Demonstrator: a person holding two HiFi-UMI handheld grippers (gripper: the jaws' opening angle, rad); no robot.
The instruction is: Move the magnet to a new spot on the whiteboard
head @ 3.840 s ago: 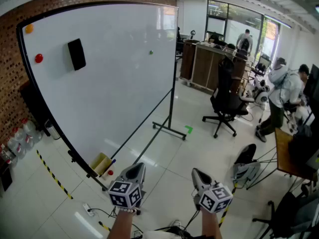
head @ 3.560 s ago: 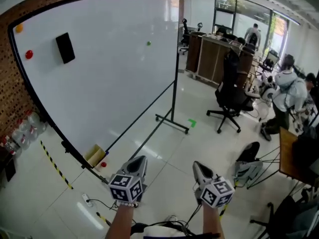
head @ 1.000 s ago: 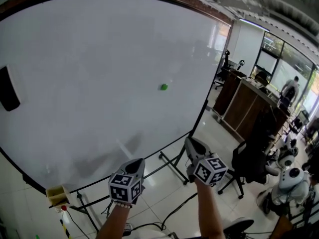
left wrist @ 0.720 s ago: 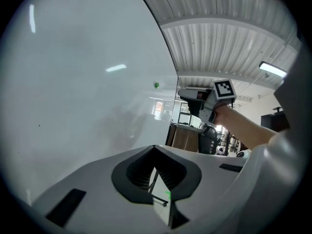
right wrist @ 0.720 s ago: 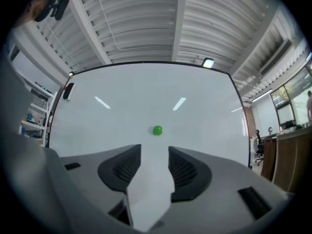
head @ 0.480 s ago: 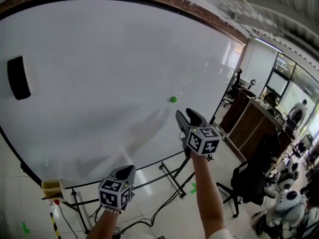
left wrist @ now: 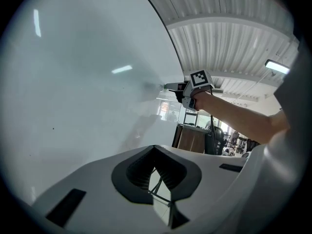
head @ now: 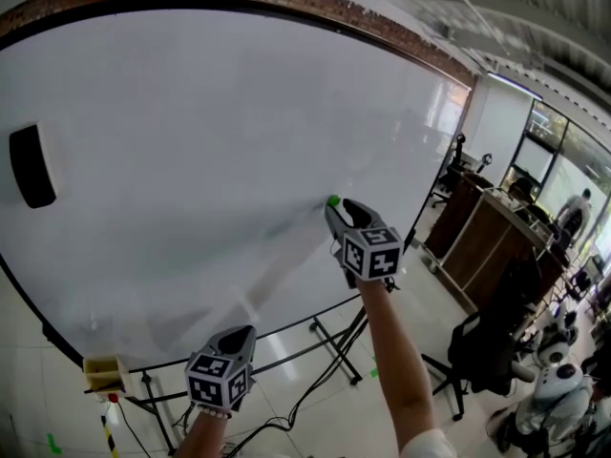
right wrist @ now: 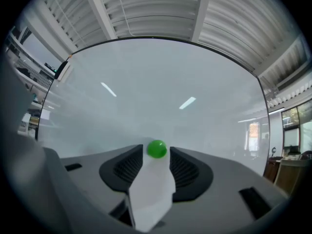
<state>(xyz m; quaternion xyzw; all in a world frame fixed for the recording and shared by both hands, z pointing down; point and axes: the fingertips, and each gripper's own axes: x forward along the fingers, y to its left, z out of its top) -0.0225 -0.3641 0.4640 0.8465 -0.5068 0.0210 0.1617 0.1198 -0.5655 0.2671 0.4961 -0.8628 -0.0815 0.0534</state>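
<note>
A small green magnet (head: 333,200) sticks to the big whiteboard (head: 191,141), right of its middle. My right gripper (head: 335,209) is held out level against the board. In the right gripper view the magnet (right wrist: 157,149) sits between the fingertips of the right gripper (right wrist: 157,153), with a thin gap on each side. Its jaws have just been closing around the magnet, and the pads do not press on it. My left gripper (head: 241,335) hangs low and away from the board, shut and empty. The left gripper view shows its tips (left wrist: 155,155) together and the right gripper (left wrist: 171,87) at the board (left wrist: 73,82).
A black eraser (head: 31,166) clings to the board's far left. A yellow tray (head: 105,374) hangs at the board's lower left corner, above the stand's legs (head: 325,337). A wooden counter (head: 487,227), office chairs (head: 487,351) and people stand off to the right.
I have come close to the board. My right gripper rose, reached the board and now has its jaws on either side of the green magnet. The left gripper sank slightly in the head view.
</note>
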